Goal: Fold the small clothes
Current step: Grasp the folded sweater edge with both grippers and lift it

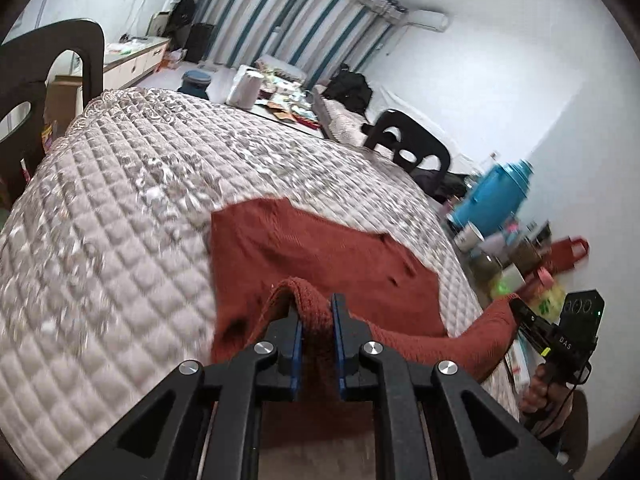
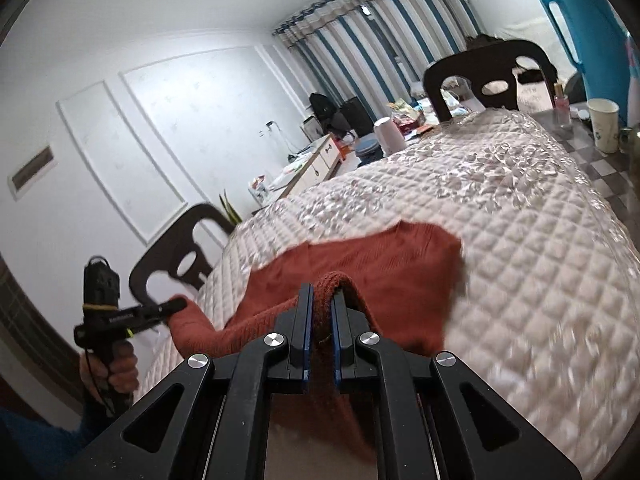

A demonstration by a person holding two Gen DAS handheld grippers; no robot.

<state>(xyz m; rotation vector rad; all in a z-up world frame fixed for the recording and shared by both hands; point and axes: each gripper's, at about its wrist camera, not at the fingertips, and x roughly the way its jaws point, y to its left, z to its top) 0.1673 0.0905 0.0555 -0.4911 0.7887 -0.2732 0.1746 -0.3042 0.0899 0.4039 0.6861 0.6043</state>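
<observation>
The left gripper is clamped on a raised fold of the rust-red knit garment, its blue-lined fingers pinching the fabric between them. The right gripper is clamped on another fold at the same near edge — the cloth bunches up between its fingers. Ahead of both grippers the rest of the garment lies spread on the quilted tabletop, sagging between the two grips. Beyond the right gripper, to its right, a blue thermos stands beside a paper cup.
</observation>
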